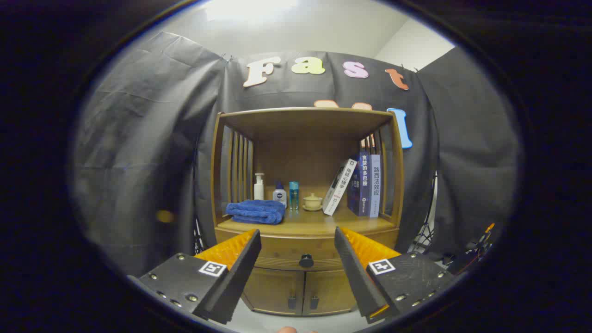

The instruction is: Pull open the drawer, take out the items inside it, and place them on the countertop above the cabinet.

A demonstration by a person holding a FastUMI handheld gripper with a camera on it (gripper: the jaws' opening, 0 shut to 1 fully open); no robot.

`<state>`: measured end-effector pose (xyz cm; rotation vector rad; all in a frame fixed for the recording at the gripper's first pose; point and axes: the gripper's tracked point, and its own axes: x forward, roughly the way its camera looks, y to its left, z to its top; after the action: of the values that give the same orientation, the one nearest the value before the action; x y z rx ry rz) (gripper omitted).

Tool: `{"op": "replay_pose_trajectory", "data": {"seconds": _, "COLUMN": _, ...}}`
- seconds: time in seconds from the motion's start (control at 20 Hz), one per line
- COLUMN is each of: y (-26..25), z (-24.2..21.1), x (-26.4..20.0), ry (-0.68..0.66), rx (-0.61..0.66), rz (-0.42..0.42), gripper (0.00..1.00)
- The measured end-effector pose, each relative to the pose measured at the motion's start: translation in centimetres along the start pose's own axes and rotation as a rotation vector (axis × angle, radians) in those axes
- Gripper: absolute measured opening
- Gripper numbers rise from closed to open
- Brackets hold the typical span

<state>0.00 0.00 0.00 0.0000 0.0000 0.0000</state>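
A wooden cabinet [305,138] stands ahead against the booth wall. Its drawer [286,252] is closed, with a dark round knob [305,261] at the middle of its front. The knob lies in the gap between my fingers, some way beyond them. My gripper [297,237] is open and holds nothing. The countertop [314,224] above the drawer carries a folded blue towel [255,212], a white pump bottle [259,186], a small blue-capped bottle [280,193], a slim blue bottle [293,194], a lidded cup [312,201] and several books [360,185].
Two lower cabinet doors [300,291] with dark handles sit under the drawer. Slatted side walls and a top board close in the shelf space. Black cloth hangs on both sides. Dark gear [476,252] lies low at the right.
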Motion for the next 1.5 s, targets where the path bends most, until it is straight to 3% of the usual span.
{"op": "replay_pose_trajectory", "data": {"seconds": 0.8, "y": 0.3, "z": -1.4, "x": 1.6, "ry": 0.015, "rx": -0.002, "rz": 0.037, "gripper": 0.96}}
{"op": "replay_pose_trajectory", "data": {"seconds": 1.15, "y": -1.1, "z": -5.4, "x": 4.9, "ry": -0.002, "rx": 0.027, "rz": 0.018, "gripper": 0.96}}
{"op": "replay_pose_trajectory", "data": {"seconds": 1.5, "y": -2.3, "z": -12.3, "x": 10.2, "ry": 0.059, "rx": 0.087, "rz": 0.001, "gripper": 0.96}}
